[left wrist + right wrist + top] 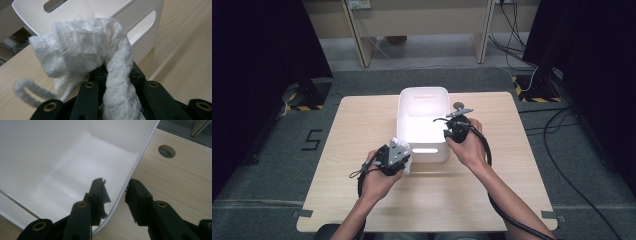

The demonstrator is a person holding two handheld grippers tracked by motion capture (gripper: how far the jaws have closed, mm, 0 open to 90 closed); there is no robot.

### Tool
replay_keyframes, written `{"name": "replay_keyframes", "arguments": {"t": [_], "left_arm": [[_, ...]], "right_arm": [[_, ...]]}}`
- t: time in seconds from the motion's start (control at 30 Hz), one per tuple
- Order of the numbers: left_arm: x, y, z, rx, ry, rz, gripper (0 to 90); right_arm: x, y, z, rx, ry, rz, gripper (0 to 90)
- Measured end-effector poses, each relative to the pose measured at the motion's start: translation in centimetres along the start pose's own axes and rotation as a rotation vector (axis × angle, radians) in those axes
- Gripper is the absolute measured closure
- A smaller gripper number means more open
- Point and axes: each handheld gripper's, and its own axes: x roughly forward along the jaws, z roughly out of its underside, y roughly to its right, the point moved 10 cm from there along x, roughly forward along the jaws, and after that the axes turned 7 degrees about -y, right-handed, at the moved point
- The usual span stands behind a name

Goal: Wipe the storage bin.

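A white knitted cloth is bunched up, with a thick twisted part running down between the jaws of my left gripper, which is shut on it. In the high view that left gripper sits at the near left corner of the white plastic bin, with the cloth sticking out around it. My right gripper straddles the bin's right wall, one jaw inside and one outside, with a small gap at the rim. In the high view the right gripper is at the bin's right side.
The bin has handle slots and looks bare inside. It stands mid-table on a light wooden table, which has a round cable hole to the right of the bin. Cables lie on the grey floor at the right.
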Motion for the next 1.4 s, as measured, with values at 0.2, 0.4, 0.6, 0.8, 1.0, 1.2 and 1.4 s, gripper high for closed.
{"name": "replay_keyframes", "arguments": {"t": [0.2,0.4,0.6,0.8,1.0,1.2,1.4], "left_arm": [[0.7,0.0,0.8,0.011,-0.025,0.002,74.3],[1.6,0.4,1.5,0.006,-0.036,0.002,74.3],[2.3,0.7,2.2,0.005,-0.048,0.011,74.3],[2.7,0.9,2.4,0.008,-0.058,0.017,74.3],[3.4,1.2,3.0,0.008,-0.077,0.027,74.3],[4.0,1.6,3.3,0.010,-0.084,0.035,74.3],[4.3,2.1,3.3,0.010,-0.092,0.040,74.3]], "right_arm": [[0.0,-0.1,0.0,-0.003,0.003,0.002,66.6],[0.0,-0.1,0.0,-0.001,0.004,0.003,66.6],[-0.1,-0.2,0.0,-0.007,0.006,0.003,66.5],[-0.1,-0.2,0.0,-0.005,0.004,0.004,66.5],[-0.1,-0.2,0.0,-0.009,0.007,0.006,66.5],[-0.1,-0.2,0.0,-0.004,0.010,0.004,66.5],[-0.1,-0.2,0.0,-0.001,0.011,0.000,66.5]]}}
